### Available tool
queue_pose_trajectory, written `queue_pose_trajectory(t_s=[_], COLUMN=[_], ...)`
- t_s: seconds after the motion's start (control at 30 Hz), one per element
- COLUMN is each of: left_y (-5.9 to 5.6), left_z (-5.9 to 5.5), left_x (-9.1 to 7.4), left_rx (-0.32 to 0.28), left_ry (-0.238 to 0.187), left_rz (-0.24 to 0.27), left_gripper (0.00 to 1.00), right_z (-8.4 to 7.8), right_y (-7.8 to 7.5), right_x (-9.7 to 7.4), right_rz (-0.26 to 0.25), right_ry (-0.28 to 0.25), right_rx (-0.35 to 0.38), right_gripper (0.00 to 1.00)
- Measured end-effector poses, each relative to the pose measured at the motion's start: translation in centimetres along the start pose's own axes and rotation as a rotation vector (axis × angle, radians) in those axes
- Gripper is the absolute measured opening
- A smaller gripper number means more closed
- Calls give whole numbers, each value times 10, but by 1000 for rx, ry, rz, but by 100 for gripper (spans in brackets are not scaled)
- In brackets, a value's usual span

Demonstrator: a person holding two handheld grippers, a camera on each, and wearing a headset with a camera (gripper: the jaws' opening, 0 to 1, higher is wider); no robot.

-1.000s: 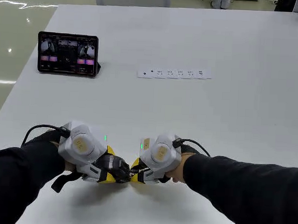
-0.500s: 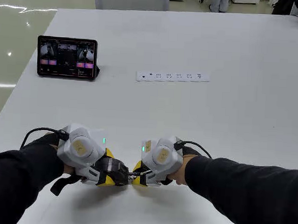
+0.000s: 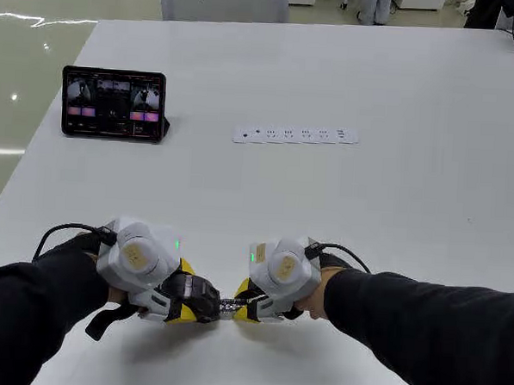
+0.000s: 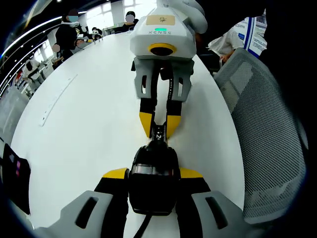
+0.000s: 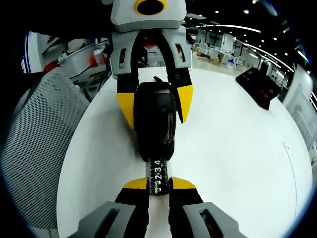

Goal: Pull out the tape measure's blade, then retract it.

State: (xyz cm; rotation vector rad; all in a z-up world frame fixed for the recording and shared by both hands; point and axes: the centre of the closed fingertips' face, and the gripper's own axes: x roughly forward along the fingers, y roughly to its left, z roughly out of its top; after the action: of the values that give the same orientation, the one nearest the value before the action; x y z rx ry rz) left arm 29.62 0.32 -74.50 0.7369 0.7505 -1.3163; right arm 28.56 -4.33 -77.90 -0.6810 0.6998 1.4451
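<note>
The black tape measure (image 3: pixel 195 297) lies low over the white table (image 3: pixel 342 214), near its front edge. My left gripper (image 3: pixel 182 299) is shut on its body (image 4: pixel 154 177), one yellow-tipped jaw on each side. A short stretch of blade (image 3: pixel 227 306) runs from the case to my right gripper (image 3: pixel 244 307), which is shut on the blade's end. In the right gripper view the blade (image 5: pixel 157 172) shows the numbers 2, 3, 4 just above my own jaws, with the case (image 5: pixel 155 124) and the left gripper (image 5: pixel 155 106) beyond. In the left gripper view the right gripper (image 4: pixel 159 126) pinches the blade tip (image 4: pixel 158 133).
A tablet (image 3: pixel 113 104) stands at the back left and a white power strip (image 3: pixel 296 135) lies mid-table. A mesh chair back (image 4: pixel 262 124) is close behind the table's near edge. People stand far off (image 4: pixel 69 29).
The gap between the two grippers has widened a little, and a short length of blade now shows between the case and the right gripper.
</note>
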Motion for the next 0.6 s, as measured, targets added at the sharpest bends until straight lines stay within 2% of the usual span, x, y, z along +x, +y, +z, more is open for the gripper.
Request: queue_pose_trajectory(t_s=[0.6], left_y=[0], left_z=[0], left_x=[0], left_rx=[-2], left_ry=[-1], left_rz=[1], left_gripper=[31], right_z=[-9], right_y=[-1], right_x=[-6], right_rz=[4], right_ry=[13], right_rx=[15], right_gripper=[10])
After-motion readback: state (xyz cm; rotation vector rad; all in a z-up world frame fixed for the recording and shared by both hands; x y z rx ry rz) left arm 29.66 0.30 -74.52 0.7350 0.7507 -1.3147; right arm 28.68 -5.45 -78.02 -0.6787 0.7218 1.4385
